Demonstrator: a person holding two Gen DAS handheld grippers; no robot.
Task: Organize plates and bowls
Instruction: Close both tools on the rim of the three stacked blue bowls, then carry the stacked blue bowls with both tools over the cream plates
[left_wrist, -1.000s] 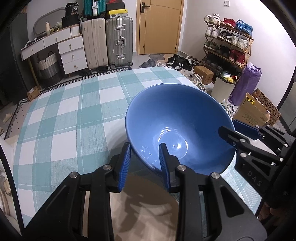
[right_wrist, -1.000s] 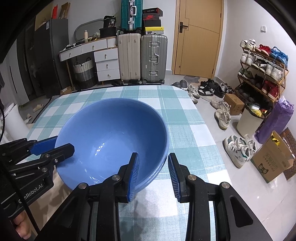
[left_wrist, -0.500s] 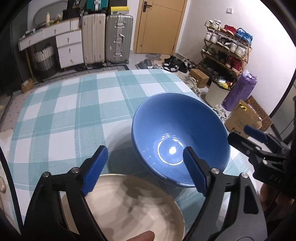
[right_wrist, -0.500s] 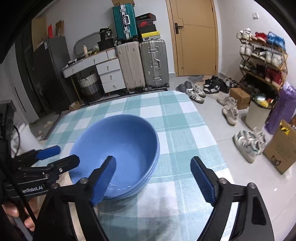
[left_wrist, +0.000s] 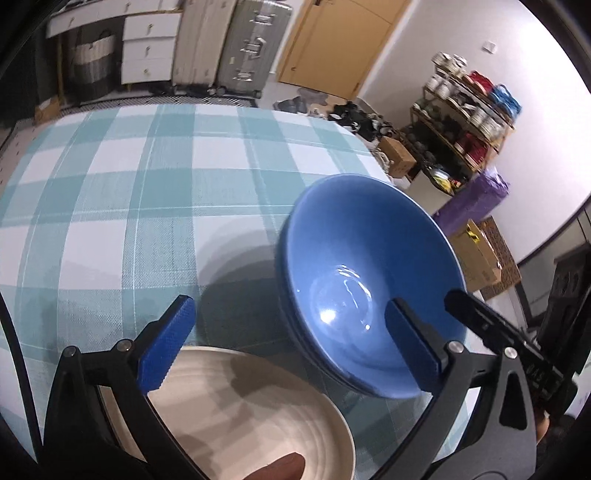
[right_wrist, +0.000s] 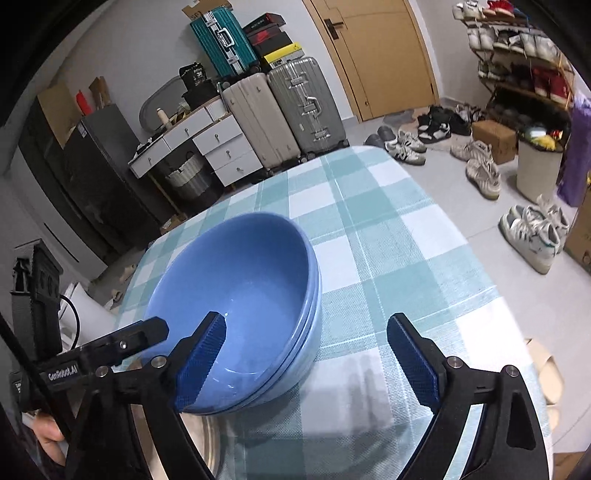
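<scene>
A stack of blue bowls (left_wrist: 369, 280) (right_wrist: 236, 302) rests nested on the checked tablecloth (left_wrist: 147, 184) (right_wrist: 388, 240). My left gripper (left_wrist: 291, 336) sits just short of the stack's left side, its jaws opening wide and its pads off the rim. Its black body (right_wrist: 122, 343) shows in the right wrist view. My right gripper (right_wrist: 308, 354) stands open at the stack's right side, with only the bowls' near edge between its pads, untouched. Its finger (left_wrist: 495, 339) shows past the bowls. A cream plate (left_wrist: 251, 417) (right_wrist: 214, 443) lies close beneath both grippers.
The table's right edge drops to a floor strewn with shoes (right_wrist: 532, 236), a slipper (right_wrist: 546, 373) and cardboard boxes (left_wrist: 484, 254). Suitcases (right_wrist: 288, 110), a white drawer unit (right_wrist: 207, 147) and a wooden door (right_wrist: 373, 55) stand beyond the far edge. A fingertip (left_wrist: 280, 465) shows at the plate.
Both grippers were shut on the top blue bowl's rim; they have let go and opened wide. The bowl now sits in the stack. Both grippers drew back, and the cream plate came into view.
</scene>
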